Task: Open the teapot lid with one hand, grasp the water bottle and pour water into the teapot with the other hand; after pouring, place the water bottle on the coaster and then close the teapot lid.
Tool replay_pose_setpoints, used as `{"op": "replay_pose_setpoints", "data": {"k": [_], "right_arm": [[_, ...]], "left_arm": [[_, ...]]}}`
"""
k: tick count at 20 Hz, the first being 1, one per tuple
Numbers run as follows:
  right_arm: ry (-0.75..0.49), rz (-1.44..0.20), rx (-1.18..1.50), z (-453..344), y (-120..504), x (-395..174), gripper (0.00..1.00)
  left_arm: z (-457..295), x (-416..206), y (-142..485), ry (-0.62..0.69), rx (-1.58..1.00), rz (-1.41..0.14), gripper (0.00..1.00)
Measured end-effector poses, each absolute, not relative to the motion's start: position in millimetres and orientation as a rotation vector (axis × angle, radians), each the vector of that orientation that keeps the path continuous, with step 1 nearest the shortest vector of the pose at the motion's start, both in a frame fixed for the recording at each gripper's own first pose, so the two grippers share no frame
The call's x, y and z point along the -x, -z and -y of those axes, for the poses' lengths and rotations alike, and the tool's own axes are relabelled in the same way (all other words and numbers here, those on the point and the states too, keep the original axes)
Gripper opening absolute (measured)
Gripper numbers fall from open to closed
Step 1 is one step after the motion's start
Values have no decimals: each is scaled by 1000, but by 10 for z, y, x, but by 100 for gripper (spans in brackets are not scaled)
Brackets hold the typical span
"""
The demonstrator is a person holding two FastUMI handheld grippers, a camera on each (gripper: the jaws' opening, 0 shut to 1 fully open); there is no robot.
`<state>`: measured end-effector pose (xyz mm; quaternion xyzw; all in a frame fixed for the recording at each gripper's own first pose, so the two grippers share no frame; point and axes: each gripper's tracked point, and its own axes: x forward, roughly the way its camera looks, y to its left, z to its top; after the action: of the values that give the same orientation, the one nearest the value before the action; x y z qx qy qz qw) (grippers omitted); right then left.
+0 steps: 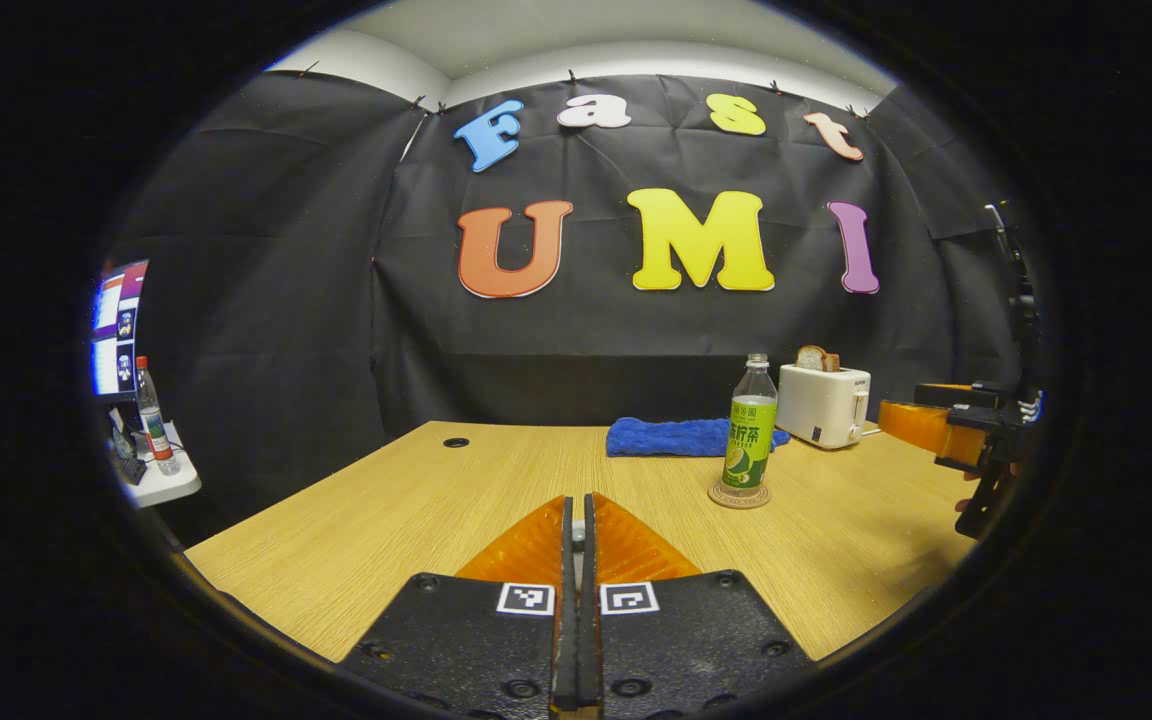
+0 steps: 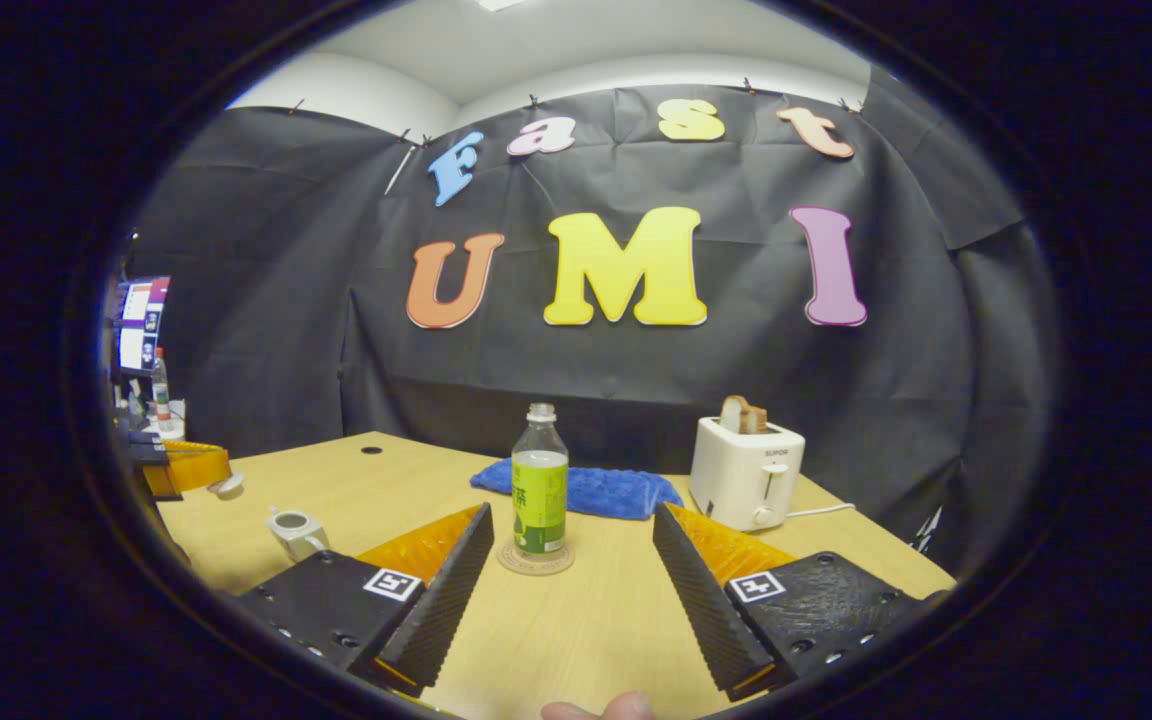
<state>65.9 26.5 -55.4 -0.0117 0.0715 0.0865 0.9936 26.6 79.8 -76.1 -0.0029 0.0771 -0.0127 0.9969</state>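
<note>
left claw (image 1: 577, 520) pressing together, empty | right claw (image 2: 570, 560) spreading apart, facing green-labelled clear plastic water bottle (image 2: 540, 483) on round coaster (image 2: 534, 559), bench (image 2: 576, 620) | I'm risking toppling bottle by clipping it

Your left gripper (image 1: 579, 560): fingers pressed together, nothing between. Your right gripper (image 2: 571, 570): fingers spread wide, level, pointing forward.

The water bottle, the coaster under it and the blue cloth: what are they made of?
Water bottle: likely clear plastic, see-through above a glossy green label. Coaster: seemingly cork or wood, a matte tan disc. Blue cloth: soft terry-like fabric with a fuzzy, rumpled surface.
</note>
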Motion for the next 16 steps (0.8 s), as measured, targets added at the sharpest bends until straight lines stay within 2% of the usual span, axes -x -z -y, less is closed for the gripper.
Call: {"op": "replay_pose_setpoints", "data": {"k": [9, 16], "right_arm": [[-55, -153, -18, 329, 717, -442, 95], [-54, -160, 2, 326, 789, -503, 95]], "left_arm": [[-721, -721, 994, 29, 3, -135, 2], [-772, -829, 1219, 22, 7, -183, 3]]}}
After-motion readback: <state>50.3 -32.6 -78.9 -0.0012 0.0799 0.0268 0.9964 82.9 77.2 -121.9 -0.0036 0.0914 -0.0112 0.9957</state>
